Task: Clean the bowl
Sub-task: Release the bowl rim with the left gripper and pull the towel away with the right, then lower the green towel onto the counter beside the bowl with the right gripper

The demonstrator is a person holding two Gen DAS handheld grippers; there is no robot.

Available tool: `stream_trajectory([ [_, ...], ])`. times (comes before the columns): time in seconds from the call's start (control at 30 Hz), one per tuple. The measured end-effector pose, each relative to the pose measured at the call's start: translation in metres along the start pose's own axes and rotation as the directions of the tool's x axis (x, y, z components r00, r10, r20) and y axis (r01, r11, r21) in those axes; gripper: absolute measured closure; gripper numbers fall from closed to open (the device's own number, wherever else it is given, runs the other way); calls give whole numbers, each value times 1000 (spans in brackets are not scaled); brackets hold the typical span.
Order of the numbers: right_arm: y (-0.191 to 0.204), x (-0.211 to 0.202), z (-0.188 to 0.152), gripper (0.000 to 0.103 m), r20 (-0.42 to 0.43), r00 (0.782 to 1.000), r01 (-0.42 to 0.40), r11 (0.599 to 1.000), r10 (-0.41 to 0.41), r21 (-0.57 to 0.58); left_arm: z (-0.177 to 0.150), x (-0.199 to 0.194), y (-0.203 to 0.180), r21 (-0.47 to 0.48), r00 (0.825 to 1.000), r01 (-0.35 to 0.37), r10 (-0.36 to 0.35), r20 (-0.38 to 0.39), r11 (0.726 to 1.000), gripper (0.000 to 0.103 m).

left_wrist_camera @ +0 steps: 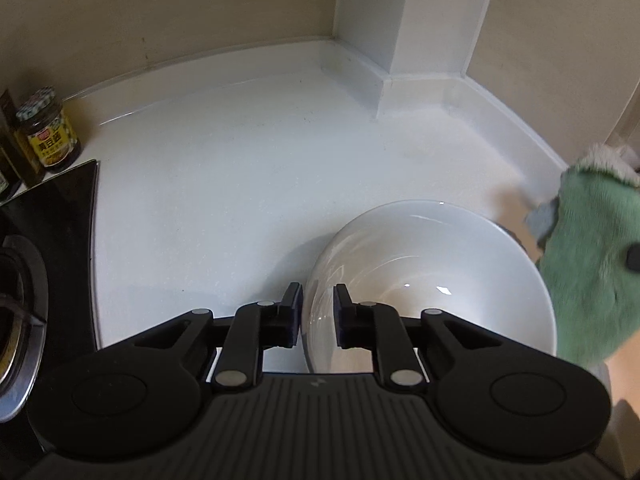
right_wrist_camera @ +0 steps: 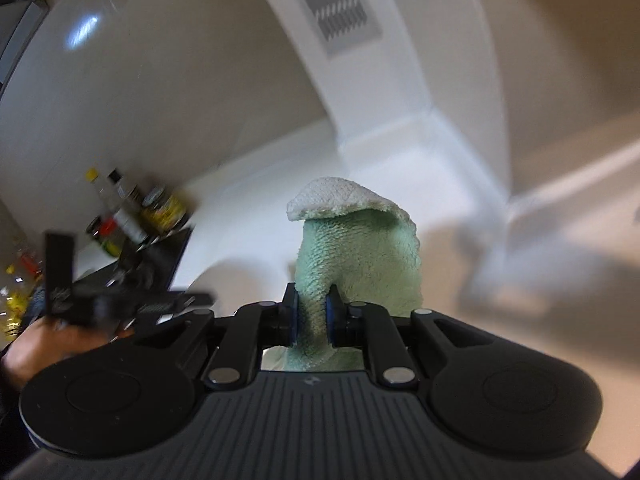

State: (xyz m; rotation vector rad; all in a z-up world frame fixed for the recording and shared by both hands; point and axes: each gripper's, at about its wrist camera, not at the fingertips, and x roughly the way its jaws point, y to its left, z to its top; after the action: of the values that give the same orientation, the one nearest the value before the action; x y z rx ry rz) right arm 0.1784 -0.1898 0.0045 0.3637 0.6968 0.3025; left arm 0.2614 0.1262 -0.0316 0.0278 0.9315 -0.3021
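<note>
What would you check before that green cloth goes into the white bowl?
1. Left tool straddling the bowl rim: ok, one finger each side.
2. Rim firmly clamped: cannot tell.
3. Right tool pinching the green cloth: ok.
4. Cloth beside the bowl, not yet inside: ok.
5. Bowl interior unobstructed: ok.
6. Sauce jar well away from the bowl: ok.
</note>
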Motion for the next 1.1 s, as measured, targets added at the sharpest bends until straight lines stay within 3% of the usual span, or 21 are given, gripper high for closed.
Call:
stream_trajectory([
  [0.13, 7, -4, 5, 92, 58, 992, 120, 983, -113, -137, -6, -27, 3, -15, 999, -12, 13, 50, 1000, 84],
  [0.2, 16, 4, 1, 92, 66, 981, 194, 948, -183, -251, -11, -39, 2, -26, 998, -16, 17, 68, 1000, 84],
  [0.3, 25, 31, -12, 92, 41, 957, 277, 863, -287, -422, -16, -47, 2, -41, 996, -22, 26, 80, 999, 84],
  [0.43, 13, 65, -15, 92, -81, 959, 216, 886, -272, -410, -21, -50, 1, -31, 996, -32, 34, 82, 999, 84],
  [0.6, 10, 95, -26, 85, -238, 942, 114, 889, -239, -443, -29, -53, 2, -34, 996, -39, 41, 73, 999, 84],
  [0.7, 17, 86, -28, 83, -234, 942, 111, 883, -239, -455, -31, -58, 5, -42, 996, -40, 44, 79, 998, 84],
  [0.87, 34, 52, -21, 83, -133, 967, 127, 865, -216, -485, -33, -62, 9, -67, 995, -43, 49, 84, 997, 84],
  [0.97, 39, 32, -8, 83, -94, 985, 94, 903, -147, -420, -34, -64, 6, -86, 995, -55, 62, 82, 995, 84],
  [1.1, 36, 22, -6, 83, -72, 983, 132, 924, -168, -360, -38, -66, -4, -97, 995, -69, 76, 67, 993, 84],
])
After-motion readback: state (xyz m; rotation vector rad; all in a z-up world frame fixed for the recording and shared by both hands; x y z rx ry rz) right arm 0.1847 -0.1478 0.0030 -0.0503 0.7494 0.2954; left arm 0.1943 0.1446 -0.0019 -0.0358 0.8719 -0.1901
